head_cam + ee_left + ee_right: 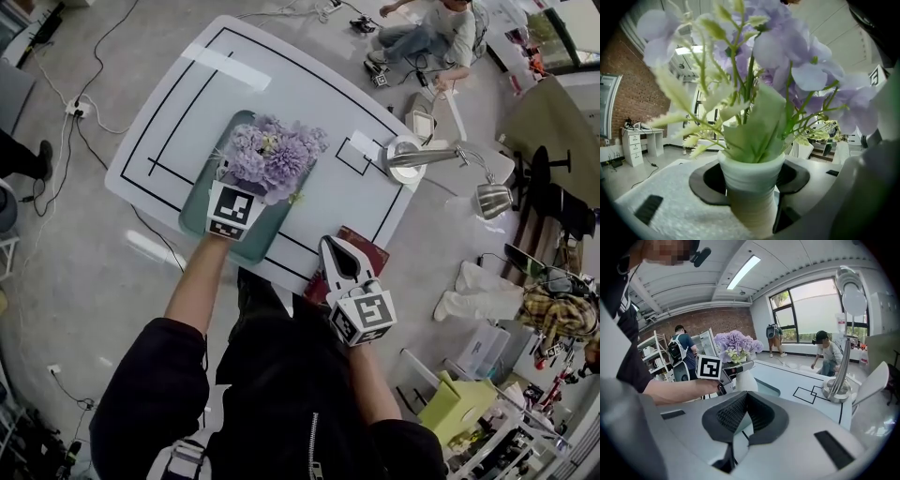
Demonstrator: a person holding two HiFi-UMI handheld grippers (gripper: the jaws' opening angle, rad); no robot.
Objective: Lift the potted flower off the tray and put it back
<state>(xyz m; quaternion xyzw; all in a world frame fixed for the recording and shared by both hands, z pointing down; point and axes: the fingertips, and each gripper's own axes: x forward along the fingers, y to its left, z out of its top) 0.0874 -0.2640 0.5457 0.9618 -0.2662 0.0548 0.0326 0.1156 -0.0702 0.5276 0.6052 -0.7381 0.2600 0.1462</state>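
Observation:
The potted flower (274, 155) has purple blooms and a white ribbed pot (751, 171); it is over the teal tray (199, 214) on the white table. My left gripper (242, 187) is shut on the pot, its dark pads pressing both sides of it. In the right gripper view the pot (743, 380) hangs beside the tray (768, 387), and its base is hidden, so I cannot tell whether it rests on the tray. My right gripper (331, 246) hovers at the table's near edge, right of the tray, with its pads meeting at the tip and nothing held.
A metal desk lamp (417, 157) stands at the table's right side. A dark red book (367, 251) lies under my right gripper at the near edge. A person (431, 33) sits on the floor beyond the table. Cables run across the floor at left.

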